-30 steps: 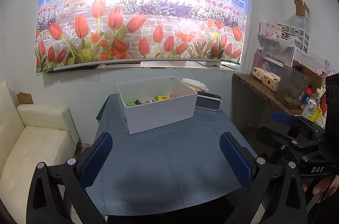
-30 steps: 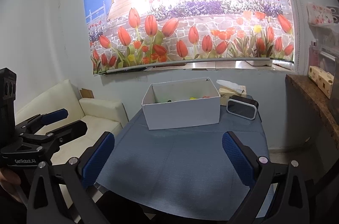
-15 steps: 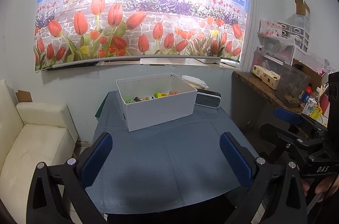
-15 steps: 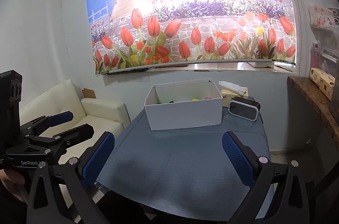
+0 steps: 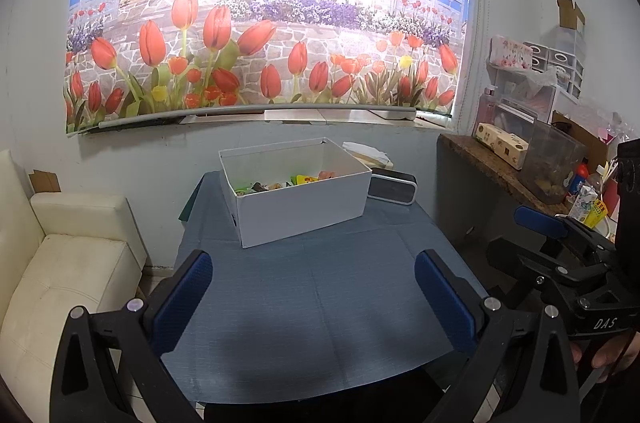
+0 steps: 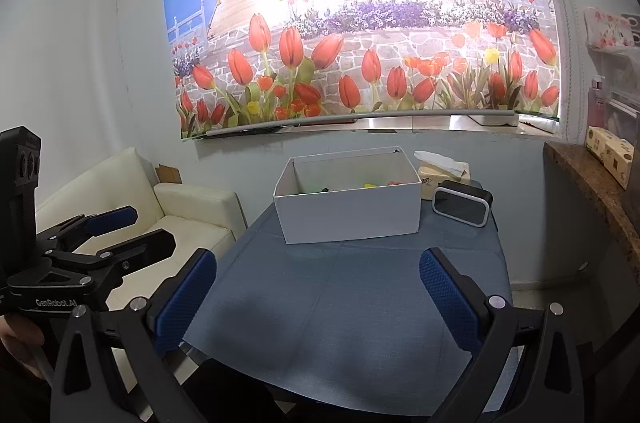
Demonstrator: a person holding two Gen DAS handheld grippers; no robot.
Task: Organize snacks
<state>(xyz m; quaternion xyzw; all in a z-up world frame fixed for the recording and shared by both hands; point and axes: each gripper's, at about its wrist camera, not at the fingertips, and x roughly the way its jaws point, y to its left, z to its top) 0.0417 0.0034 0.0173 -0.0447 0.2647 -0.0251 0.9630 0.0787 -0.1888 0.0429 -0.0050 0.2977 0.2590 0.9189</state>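
Both our hand-held grippers, left (image 5: 314,297) and right (image 6: 318,297), gape wide, empty. Ahead, the white box (image 5: 304,209) lies long-side across; its snacks (image 5: 288,182) show mostly hidden behind the wall.

The left gripper (image 5: 314,297) is held level and pointing forward, its two blue-padded fingers (image 5: 182,297) spread wide with nothing between them; seen from the right wrist camera it sits low at the left edge, and part of the hand (image 6: 18,341) holding it shows beneath its black frame. The right gripper (image 6: 318,297) is posed the same way, jaws wide apart and empty, blue pads (image 6: 450,303) facing each other. From the left wrist camera it appears at the right edge, alongside the left one, with fingertips of the holding hand (image 5: 608,353) wrapped under its handle.
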